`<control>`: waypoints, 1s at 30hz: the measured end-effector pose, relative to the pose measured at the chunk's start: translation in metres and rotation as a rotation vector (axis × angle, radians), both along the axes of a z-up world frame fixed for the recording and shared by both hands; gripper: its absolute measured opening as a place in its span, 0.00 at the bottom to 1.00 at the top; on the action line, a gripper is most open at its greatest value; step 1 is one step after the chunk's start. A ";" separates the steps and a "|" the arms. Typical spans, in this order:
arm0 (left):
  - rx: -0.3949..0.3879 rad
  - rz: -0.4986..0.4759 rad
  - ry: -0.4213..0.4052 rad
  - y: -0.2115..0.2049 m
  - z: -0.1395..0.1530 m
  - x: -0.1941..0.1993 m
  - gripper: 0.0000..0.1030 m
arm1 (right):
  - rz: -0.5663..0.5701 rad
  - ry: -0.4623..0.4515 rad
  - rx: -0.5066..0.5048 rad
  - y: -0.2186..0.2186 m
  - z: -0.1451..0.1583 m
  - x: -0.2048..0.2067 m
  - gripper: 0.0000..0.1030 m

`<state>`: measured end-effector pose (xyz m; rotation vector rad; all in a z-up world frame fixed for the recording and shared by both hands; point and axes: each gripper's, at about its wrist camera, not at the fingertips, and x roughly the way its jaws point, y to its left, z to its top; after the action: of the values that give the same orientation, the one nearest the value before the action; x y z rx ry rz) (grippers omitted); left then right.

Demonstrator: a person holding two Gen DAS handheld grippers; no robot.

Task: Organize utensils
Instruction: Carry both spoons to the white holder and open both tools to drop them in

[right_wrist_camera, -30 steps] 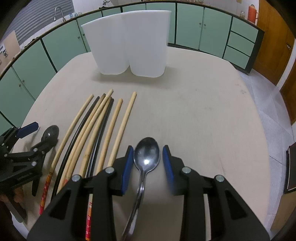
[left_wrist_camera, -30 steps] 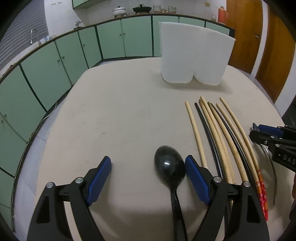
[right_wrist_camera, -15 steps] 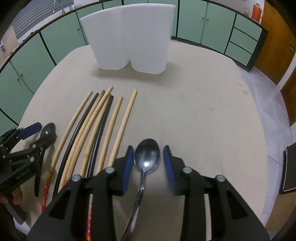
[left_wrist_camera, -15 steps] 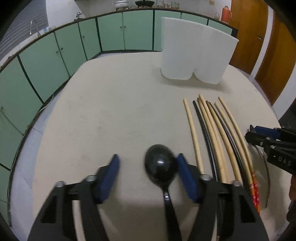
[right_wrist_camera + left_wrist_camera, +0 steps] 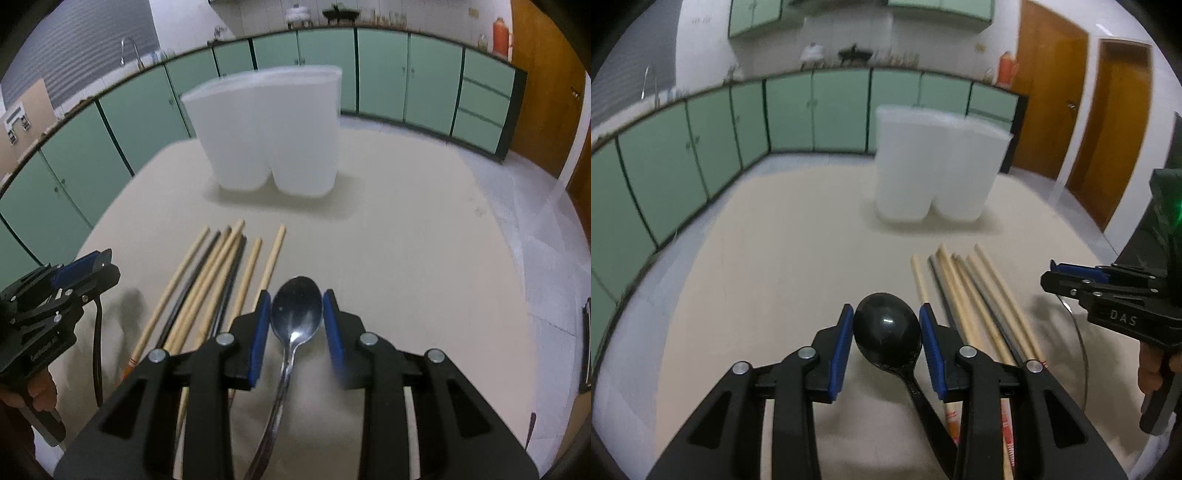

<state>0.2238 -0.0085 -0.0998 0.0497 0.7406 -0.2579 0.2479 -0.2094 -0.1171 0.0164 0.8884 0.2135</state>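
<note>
- My left gripper (image 5: 886,332) has just been closing; both tools have lifted since the earlier frames, and the view now tips up toward the cabinets (image 5: 701,155).
- Left pads pinch the black spoon (image 5: 886,334) at the bowl, handle trailing back under the tool.
- Right gripper (image 5: 297,319) pinches the metal spoon (image 5: 295,314) the same way.
- Chopsticks (image 5: 218,280) lie on the table (image 5: 406,258) between the two grippers.
- White two-compartment holder (image 5: 269,136) stands upright beyond them; I can't see its inside.
</note>
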 end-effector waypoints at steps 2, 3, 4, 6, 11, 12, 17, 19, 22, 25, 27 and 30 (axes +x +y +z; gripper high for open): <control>0.019 -0.010 -0.046 -0.004 0.005 -0.003 0.35 | 0.000 -0.026 0.013 -0.001 0.005 -0.004 0.27; 0.024 -0.014 -0.066 -0.006 0.008 -0.004 0.35 | -0.001 -0.037 0.020 -0.003 0.007 -0.004 0.27; 0.028 -0.019 -0.090 -0.007 0.012 -0.006 0.35 | -0.002 -0.053 0.025 -0.004 0.011 -0.004 0.27; 0.034 -0.029 -0.133 -0.011 0.018 -0.007 0.35 | 0.001 -0.076 0.017 -0.006 0.016 -0.004 0.27; 0.046 -0.042 -0.201 -0.019 0.026 -0.005 0.35 | 0.004 -0.136 0.020 -0.004 0.028 -0.006 0.27; 0.044 -0.043 -0.212 -0.020 0.029 -0.005 0.35 | 0.006 -0.149 0.020 -0.004 0.031 -0.007 0.27; 0.027 -0.033 -0.255 -0.020 0.038 0.000 0.35 | 0.008 -0.204 0.024 -0.006 0.045 -0.001 0.27; 0.021 -0.026 -0.272 -0.018 0.044 0.003 0.35 | 0.006 -0.225 0.027 -0.006 0.053 0.003 0.27; 0.004 -0.014 -0.306 -0.015 0.056 0.008 0.35 | 0.003 -0.256 0.034 -0.009 0.063 0.009 0.26; -0.004 -0.006 -0.337 -0.013 0.068 0.016 0.35 | 0.003 -0.285 0.037 -0.014 0.075 0.014 0.26; -0.010 -0.001 -0.362 -0.012 0.077 0.023 0.35 | 0.004 -0.302 0.041 -0.017 0.082 0.018 0.26; -0.024 0.004 -0.396 -0.012 0.091 0.034 0.35 | 0.007 -0.328 0.048 -0.022 0.094 0.026 0.26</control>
<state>0.2574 -0.0204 -0.0087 0.0738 0.3442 -0.2437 0.2744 -0.2312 -0.0228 0.0226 0.5567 0.2361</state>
